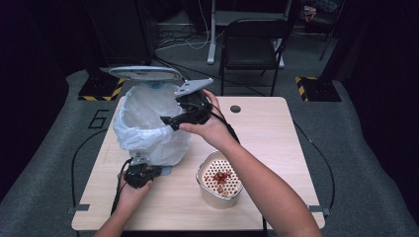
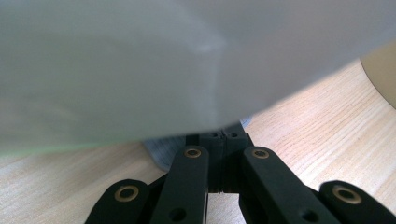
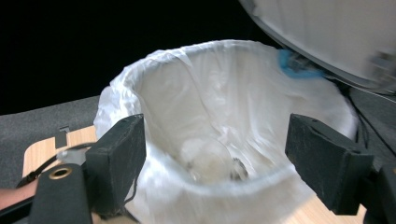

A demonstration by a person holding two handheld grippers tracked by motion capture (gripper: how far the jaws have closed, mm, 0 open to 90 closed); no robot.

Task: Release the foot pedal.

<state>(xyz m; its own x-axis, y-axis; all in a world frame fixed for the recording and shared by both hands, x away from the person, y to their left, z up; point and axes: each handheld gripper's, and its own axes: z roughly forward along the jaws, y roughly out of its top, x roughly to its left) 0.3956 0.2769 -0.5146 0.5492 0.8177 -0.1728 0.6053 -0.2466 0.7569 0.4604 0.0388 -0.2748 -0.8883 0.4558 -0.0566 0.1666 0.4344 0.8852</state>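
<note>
The wooden table (image 1: pixel 276 148) carries everything, and the bin (image 1: pixel 148 123) takes up its far left corner, close to the left edge. It is lined with a white plastic bag (image 3: pixel 224 93) folded out over the rim, and its lid (image 1: pixel 146 74) stands raised on the far side, so the mouth is open to whatever comes from above. That seems to be why the left gripper (image 1: pixel 141 175) sits low at the foot of the bin on the near side: its jaws are fully closed, tips pressed in at the base by a grey ribbed part (image 2: pixel 161 154), probably a pedal that props the lid up, though the bag hides what the tips actually hold.

The beige container (image 1: pixel 220 185) stands toward the near edge, right of the bin, with a perforated insert and a small heap of reddish-brown scraps (image 1: pixel 222 178) on it. It sits near the bin, so each piece needs only a short carry.

The right gripper (image 1: pixel 170 120) hangs over the bin's right rim, pointing in. In the right gripper view its jaws stand wide apart with nothing between the pads (image 3: pixel 119 154), and a few small dark bits (image 3: pixel 236 170) lie at the bottom of the bag. I judge it has let a piece drop and more scraps remain to be moved.
</note>
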